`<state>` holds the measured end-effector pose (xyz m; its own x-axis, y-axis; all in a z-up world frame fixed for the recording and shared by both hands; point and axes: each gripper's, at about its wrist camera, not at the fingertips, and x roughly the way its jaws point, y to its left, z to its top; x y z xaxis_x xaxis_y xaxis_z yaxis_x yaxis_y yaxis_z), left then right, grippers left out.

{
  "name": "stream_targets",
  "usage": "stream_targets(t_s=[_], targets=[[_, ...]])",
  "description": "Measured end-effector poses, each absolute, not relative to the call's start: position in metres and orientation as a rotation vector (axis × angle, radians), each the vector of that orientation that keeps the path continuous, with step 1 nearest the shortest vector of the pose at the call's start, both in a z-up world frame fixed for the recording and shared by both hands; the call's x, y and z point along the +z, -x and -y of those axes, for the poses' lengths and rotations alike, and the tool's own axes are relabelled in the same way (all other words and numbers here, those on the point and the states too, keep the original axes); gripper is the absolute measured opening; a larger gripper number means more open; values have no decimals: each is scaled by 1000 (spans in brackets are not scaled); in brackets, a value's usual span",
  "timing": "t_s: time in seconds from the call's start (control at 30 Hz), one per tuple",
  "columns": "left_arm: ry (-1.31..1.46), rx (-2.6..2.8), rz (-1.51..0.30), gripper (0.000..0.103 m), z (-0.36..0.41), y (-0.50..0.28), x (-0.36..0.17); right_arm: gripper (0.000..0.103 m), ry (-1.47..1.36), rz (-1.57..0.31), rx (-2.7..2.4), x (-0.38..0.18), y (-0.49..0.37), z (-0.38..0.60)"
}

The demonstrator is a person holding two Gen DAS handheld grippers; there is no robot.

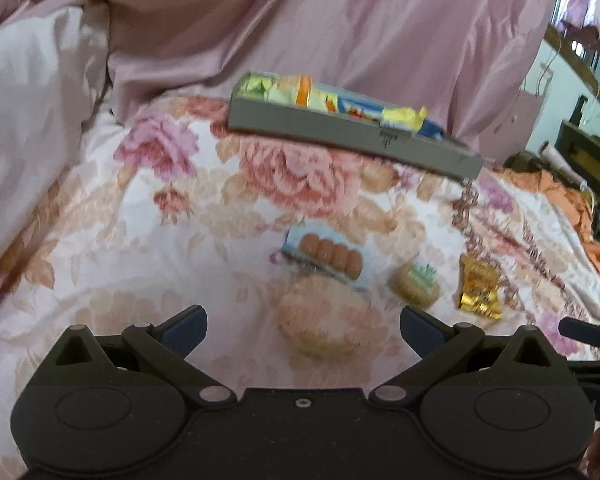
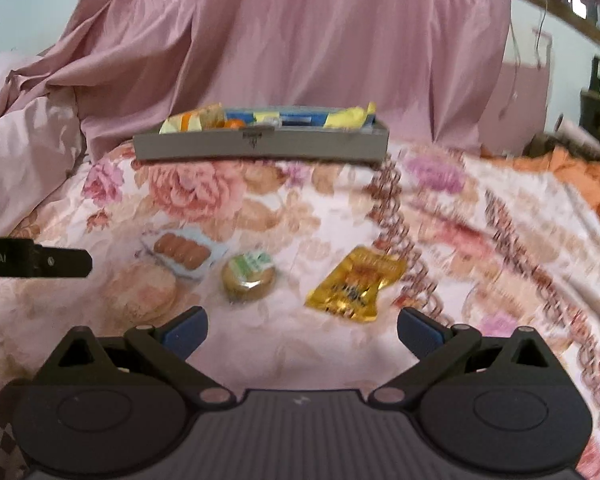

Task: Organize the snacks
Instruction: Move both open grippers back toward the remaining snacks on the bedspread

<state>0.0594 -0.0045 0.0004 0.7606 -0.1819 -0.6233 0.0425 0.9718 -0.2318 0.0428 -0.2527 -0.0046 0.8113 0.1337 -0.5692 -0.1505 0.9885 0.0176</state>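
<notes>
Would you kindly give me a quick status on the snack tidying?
Left gripper open, empty. Right gripper open, empty. Grey tray part-filled; four snacks loose on the bedspread, gold packet nearest right. Nothing blocking.

A glossy gold foil packet [image 2: 354, 285] is glinting on the floral bedspread [image 2: 480, 248], a woven cloth with a slight sheen. Far behind, pink satin-like drapery [image 2: 300, 40] is shining softly. The grey tray [image 2: 260, 145] is looking matt, its snack wrappers [image 1: 300, 94] glossy. Both grippers' bodies are showing matt black plastic.

Soft daylight, motion blur throughout, fisheye bending at edges.
</notes>
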Motion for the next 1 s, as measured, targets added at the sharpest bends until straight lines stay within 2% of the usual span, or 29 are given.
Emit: stream_targets(t_s=[0.43,0.73,1.0], targets=[[166,-136,-777,102,10,-74,-20,103,34,-705,157,-26,-61,248],[50,-180,-743,102,25,-94,-18,103,85,-693,143,-33,-77,242],[-12,-230,-741,102,30,-105,-23,103,250,-605,261,-30,-103,228]])
